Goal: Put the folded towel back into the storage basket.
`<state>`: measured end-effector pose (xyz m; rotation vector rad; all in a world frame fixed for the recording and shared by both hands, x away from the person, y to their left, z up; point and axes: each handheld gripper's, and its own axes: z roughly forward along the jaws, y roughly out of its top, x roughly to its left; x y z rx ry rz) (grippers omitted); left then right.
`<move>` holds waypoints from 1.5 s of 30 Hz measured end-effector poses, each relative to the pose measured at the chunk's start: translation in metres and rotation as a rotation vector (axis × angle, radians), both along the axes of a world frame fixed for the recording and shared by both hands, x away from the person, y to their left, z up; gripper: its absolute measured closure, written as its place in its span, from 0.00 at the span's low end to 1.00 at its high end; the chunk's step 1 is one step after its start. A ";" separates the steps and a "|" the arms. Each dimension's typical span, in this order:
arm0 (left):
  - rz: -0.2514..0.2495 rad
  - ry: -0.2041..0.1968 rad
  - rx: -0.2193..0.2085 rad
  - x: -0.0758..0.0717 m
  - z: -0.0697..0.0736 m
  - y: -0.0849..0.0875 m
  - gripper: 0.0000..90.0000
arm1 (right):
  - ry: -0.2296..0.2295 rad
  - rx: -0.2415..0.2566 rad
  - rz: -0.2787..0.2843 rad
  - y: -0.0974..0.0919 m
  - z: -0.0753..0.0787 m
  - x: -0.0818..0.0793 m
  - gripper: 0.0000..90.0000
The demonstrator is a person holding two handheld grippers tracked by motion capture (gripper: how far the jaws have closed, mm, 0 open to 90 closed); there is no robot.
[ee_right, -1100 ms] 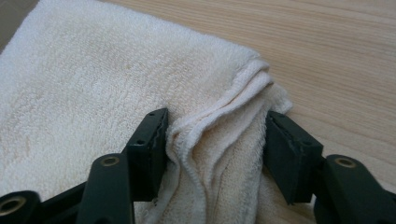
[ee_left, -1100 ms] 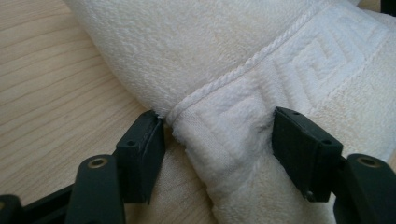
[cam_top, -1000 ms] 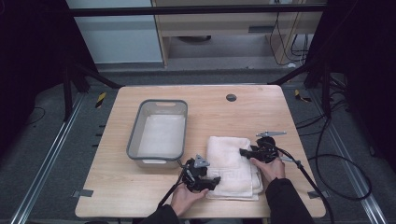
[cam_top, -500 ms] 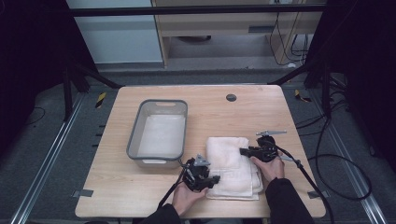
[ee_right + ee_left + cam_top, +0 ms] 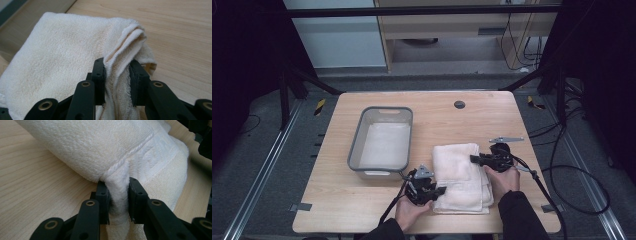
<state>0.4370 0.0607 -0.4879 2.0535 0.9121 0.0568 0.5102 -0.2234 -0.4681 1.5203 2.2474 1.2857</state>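
Pinching the folded towel (image 5: 462,175) on the table (image 5: 512,115) beside the grey tub (image 5: 357,150), my left gripper (image 5: 117,195) and right gripper (image 5: 117,75) just clamped its edges, so I should lift both evenly.

A lab-like recording room: a bare wooden worktop (image 5: 362,210) on grey carpet (image 5: 252,165), ringed by black frame struts (image 5: 302,80) (cables (image 5: 572,170) trailing), floor rails (image 5: 267,170) alongside.

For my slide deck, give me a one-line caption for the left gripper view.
Left gripper pinching a bunched edge of the folded white towel on the wooden table.
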 end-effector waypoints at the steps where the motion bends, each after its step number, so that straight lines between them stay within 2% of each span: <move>1: -0.001 -0.004 -0.004 0.000 0.001 0.001 0.81 | 0.000 0.000 0.000 0.000 0.000 0.000 0.78; 4: -0.005 -0.026 -0.016 -0.002 0.008 0.002 0.81 | -0.033 0.007 0.003 0.000 0.010 -0.004 0.78; 9: -0.008 -0.051 -0.029 -0.003 0.015 0.005 0.81 | -0.063 0.012 0.003 0.001 0.018 -0.006 0.78; 10: -0.009 -0.056 -0.032 -0.003 0.017 0.005 0.81 | -0.082 0.018 0.003 0.001 0.022 -0.008 0.78; 20: -0.013 -0.113 -0.076 -0.008 0.036 0.010 0.81 | -0.142 0.042 -0.003 0.001 0.041 -0.015 0.78; 27: -0.015 -0.147 -0.092 -0.009 0.046 0.013 0.82 | -0.164 0.074 -0.011 -0.001 0.045 -0.017 0.78; 33: -0.010 -0.177 -0.109 -0.012 0.054 0.014 0.82 | -0.209 0.076 -0.019 0.002 0.056 -0.022 0.79; 38: -0.010 -0.200 -0.127 -0.014 0.062 0.016 0.82 | -0.240 0.101 -0.024 0.003 0.061 -0.023 0.79; 45: -0.011 -0.213 -0.131 -0.015 0.066 0.016 0.82 | -0.250 0.111 -0.029 0.003 0.063 -0.023 0.79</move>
